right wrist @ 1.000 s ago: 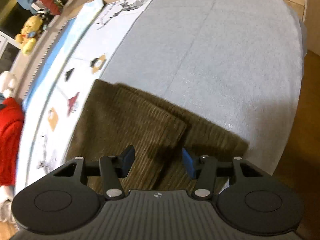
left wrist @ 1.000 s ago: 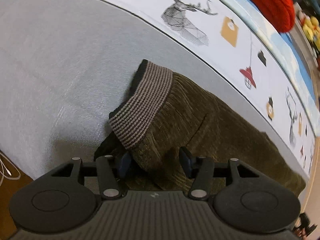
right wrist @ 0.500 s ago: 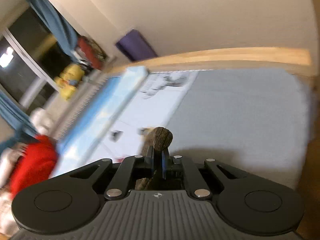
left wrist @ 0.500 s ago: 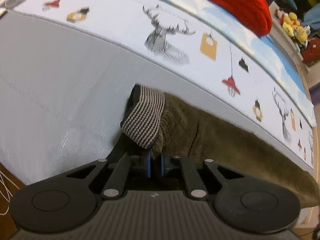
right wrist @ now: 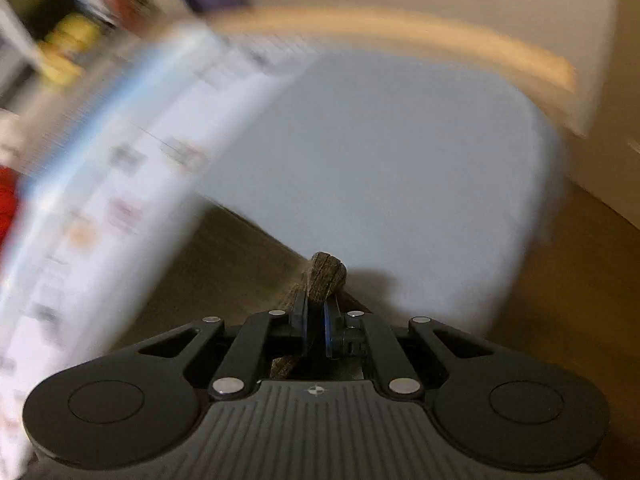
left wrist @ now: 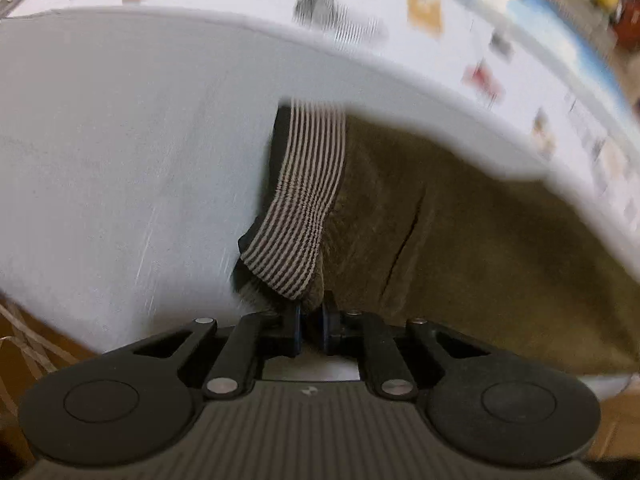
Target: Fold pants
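Note:
Olive corduroy pants (left wrist: 460, 232) with a striped knit waistband (left wrist: 308, 196) lie on a pale grey bed sheet (left wrist: 120, 152). My left gripper (left wrist: 311, 322) is shut on the pants at the near corner, just below the waistband. In the right wrist view the pants (right wrist: 224, 264) stretch away to the left, blurred. My right gripper (right wrist: 316, 326) is shut on a bunched fold of the pants (right wrist: 326, 276) that sticks up above the fingertips.
A white cover printed with deer and lamps (left wrist: 400, 12) borders the sheet on the far side. A wooden bed frame (right wrist: 400, 36) curves round the sheet's end, with brown floor (right wrist: 580, 280) to the right. Red fabric (right wrist: 6, 196) and yellow toys (right wrist: 68, 48) lie at far left.
Both grippers went from open over the pants to shut on the fabric. The left one rolled and shifted with the waistband corner; the right one has swung level, pulling its fold along.

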The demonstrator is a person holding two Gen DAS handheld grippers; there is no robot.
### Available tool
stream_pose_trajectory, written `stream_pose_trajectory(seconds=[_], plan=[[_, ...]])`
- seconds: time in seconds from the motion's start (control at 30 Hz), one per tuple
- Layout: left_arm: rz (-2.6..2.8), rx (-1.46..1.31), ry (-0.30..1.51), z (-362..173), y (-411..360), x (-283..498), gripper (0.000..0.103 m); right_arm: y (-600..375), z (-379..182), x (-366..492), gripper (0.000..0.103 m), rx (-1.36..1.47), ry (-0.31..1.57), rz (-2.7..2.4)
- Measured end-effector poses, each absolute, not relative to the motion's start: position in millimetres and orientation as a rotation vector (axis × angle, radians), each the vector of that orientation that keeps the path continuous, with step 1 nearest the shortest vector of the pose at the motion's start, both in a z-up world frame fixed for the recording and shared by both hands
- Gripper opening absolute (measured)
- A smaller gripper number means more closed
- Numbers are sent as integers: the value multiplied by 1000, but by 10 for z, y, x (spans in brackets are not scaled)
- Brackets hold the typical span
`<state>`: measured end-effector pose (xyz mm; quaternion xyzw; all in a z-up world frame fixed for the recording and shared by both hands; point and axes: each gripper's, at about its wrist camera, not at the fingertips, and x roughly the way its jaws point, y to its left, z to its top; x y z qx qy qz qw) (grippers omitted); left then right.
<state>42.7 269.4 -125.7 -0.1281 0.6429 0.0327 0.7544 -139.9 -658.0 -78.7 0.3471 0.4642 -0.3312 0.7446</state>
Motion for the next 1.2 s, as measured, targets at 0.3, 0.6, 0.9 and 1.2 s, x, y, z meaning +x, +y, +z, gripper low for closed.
stream_pose_trajectory(seconds=[0.3, 0.6, 0.9, 1.2], plan=[[231, -162, 1125, -669, 2709, 433, 47, -6392, -168, -1256, 39, 463, 751, -797], [-27, 105, 1126, -836, 1807, 825, 47, -6081, -367, -543, 46, 697, 766, -494], [-59, 248, 1136, -1024, 1590, 764, 47, -5785, -740, 208, 47, 654, 909, -543], [-86, 269, 1139, -1110, 1584, 924, 47, -5957, -602, 343, 8, 781, 768, -668]])
